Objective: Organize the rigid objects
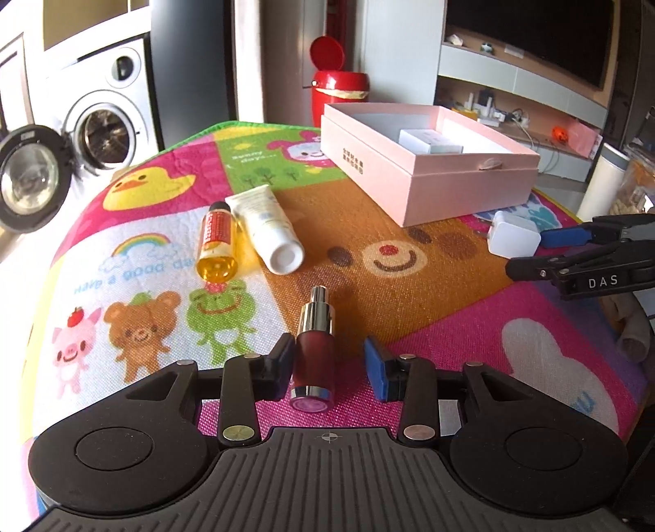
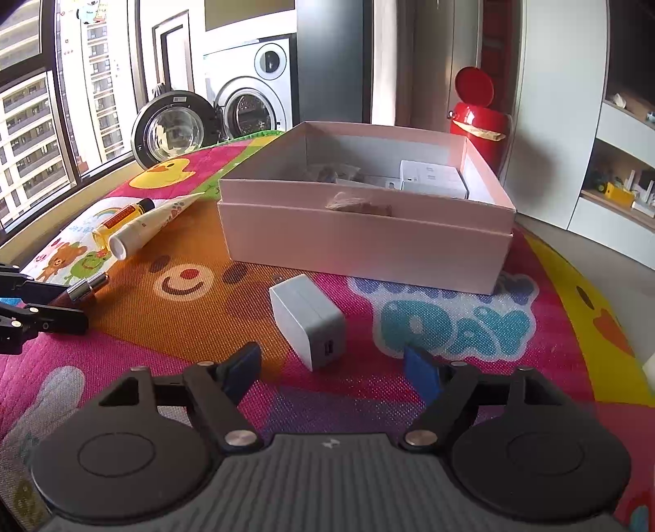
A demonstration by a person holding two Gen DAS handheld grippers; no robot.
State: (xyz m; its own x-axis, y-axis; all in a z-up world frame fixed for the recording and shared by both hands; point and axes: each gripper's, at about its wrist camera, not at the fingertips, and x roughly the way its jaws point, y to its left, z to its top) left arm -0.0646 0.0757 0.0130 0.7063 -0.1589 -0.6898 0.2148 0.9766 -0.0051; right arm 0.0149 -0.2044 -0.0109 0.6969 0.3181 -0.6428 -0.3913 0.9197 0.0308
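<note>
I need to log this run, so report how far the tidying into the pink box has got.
Done: a white carton already lies in the pink box. In hand: nothing gripped; the open left gripper straddles the red spray bottle, the open right gripper approaches the white charger. Left: those two, the amber bottle and the cream tube.

A home, most likely an apartment's living and laundry area. At the far side a front-loading washing machine (image 2: pixel 249 102) stands with its round glass door (image 2: pixel 172 129) swung open. To the left, a large window (image 2: pixel 37 122) looks out onto tall residential blocks. A red flip-top bin (image 1: pixel 337 96) sits on the floor near a pale wall. On the far right, a dark television (image 1: pixel 532 37) hangs above shelves (image 1: pixel 511 98) cluttered with small household items. In the foreground lies a bright children's play mat (image 1: pixel 163 229) printed with cartoon animals.
</note>
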